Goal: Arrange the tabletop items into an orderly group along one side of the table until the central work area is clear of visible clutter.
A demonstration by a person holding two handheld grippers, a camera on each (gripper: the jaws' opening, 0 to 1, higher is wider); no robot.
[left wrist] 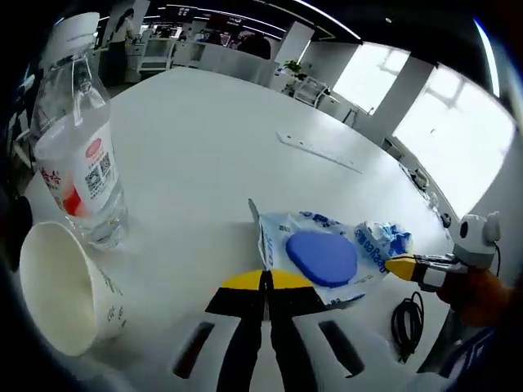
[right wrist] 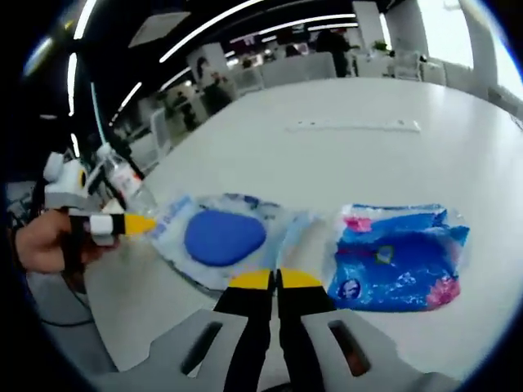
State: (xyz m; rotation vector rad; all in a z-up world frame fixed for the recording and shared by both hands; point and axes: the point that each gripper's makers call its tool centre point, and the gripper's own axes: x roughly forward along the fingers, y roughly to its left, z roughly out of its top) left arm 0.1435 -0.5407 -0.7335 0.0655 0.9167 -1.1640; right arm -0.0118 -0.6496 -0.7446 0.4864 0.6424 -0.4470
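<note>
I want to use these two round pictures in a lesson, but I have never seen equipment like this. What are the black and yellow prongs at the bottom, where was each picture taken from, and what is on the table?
There is no robot here. A person holds a hand tool in each hand, and each tool has two jaws and a small fisheye camera looking along them, which is why the pictures are round.

In the left gripper view, the left gripper rises from the bottom, jaws pressed together at the edge of a clear packet with a blue oval pad. Nearby on the white table stand a water bottle and a tipped paper cup.

The right gripper view looks at the same packet from the opposite side. The right gripper, also closed, meets the packet's near edge; a blue wipes pack lies beside it.
</note>
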